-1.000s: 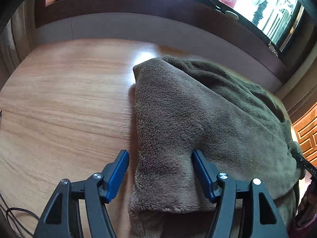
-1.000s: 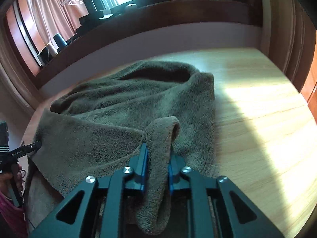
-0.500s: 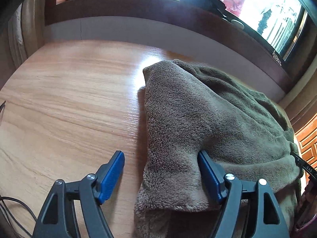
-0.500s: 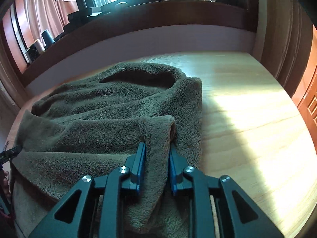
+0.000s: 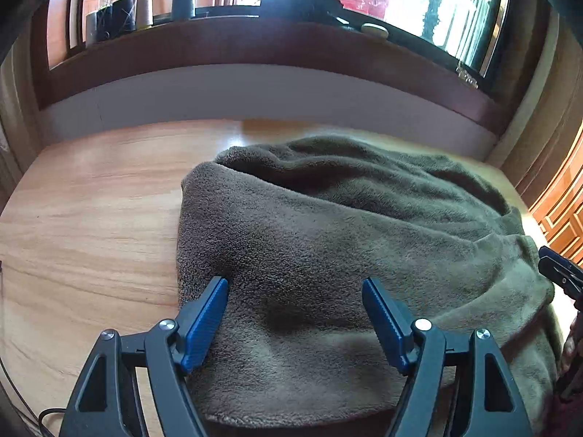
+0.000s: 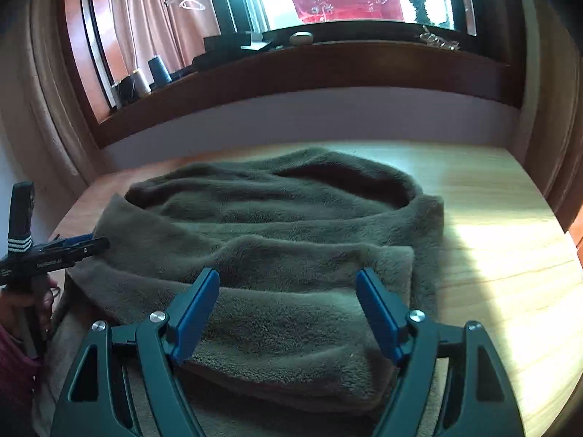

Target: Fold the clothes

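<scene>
The olive-brown fleece garment [image 5: 328, 240] lies bunched on the wooden table [image 5: 91, 218], its folded edge running toward 12 o'clock in the left wrist view. The left gripper [image 5: 295, 291] stands spread wide over the near hem, clasping nothing; the right gripper [image 6: 288, 284] is likewise released, its 2 blue pads [image 6: 195, 313] hovering above a folded flap. The fabric looks thick, soft and limp (likely heavy enough to sag when lifted), not slippery. Best holds, I judge: the near corners at 5 and 7 o'clock, pinching both layers.
</scene>
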{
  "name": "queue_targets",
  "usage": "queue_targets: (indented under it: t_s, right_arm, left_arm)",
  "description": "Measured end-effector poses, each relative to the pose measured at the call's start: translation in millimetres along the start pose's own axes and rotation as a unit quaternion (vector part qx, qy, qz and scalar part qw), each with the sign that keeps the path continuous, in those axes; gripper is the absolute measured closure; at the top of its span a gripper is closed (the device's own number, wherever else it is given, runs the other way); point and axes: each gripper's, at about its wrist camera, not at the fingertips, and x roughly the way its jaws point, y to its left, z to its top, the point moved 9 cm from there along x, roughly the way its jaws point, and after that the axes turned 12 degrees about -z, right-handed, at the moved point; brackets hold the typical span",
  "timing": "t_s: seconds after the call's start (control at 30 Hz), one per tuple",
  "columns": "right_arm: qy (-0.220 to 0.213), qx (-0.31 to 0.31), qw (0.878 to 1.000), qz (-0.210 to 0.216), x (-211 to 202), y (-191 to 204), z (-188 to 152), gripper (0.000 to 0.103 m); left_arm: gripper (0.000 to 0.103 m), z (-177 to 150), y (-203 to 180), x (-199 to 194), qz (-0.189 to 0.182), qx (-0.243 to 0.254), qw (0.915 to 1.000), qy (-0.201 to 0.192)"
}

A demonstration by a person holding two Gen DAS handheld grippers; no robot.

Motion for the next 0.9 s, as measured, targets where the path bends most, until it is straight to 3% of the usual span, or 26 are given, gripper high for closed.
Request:
queue_targets:
  t_s: [0.1,0.27,0.43,0.57,0.7,0.9]
  right_arm:
    - [0.049,0.009,0.999,-0.002,25.9,-8.4,-19.2,0.023]
    - [0.045,-0.024,0.999,-0.016,23.6,-3.8,-25.7,0.023]
    - [0.038,-0.047,0.997,-0.054,19.1,2.2,-24.5,0.023]
    - [0.017,-0.049,0.997,-0.050,9.7,9.5,-9.6,0.022]
    - [0.051,-0.068,0.995,-0.052,31.2,12.2,-22.2,0.021]
    - [0.025,-0.061,0.997,-0.032,0.4,10.8,-21.9,0.021]
  left_arm:
    - [0.026,-0.6,7.4,14.8,0.017,0.000,0.9998,0.011]
    - [0.025,2.7,25.7,22.7,0.029,-0.031,0.9989,0.017]
    - [0.025,8.1,26.0,15.3,0.012,-0.050,0.9986,0.013]
    - [0.025,19.8,20.0,14.3,-0.008,-0.051,0.9986,0.006]
    - [0.025,15.4,26.6,33.3,0.021,-0.031,0.9989,0.027]
    - [0.023,9.8,32.1,32.7,0.012,-0.033,0.9990,0.027]
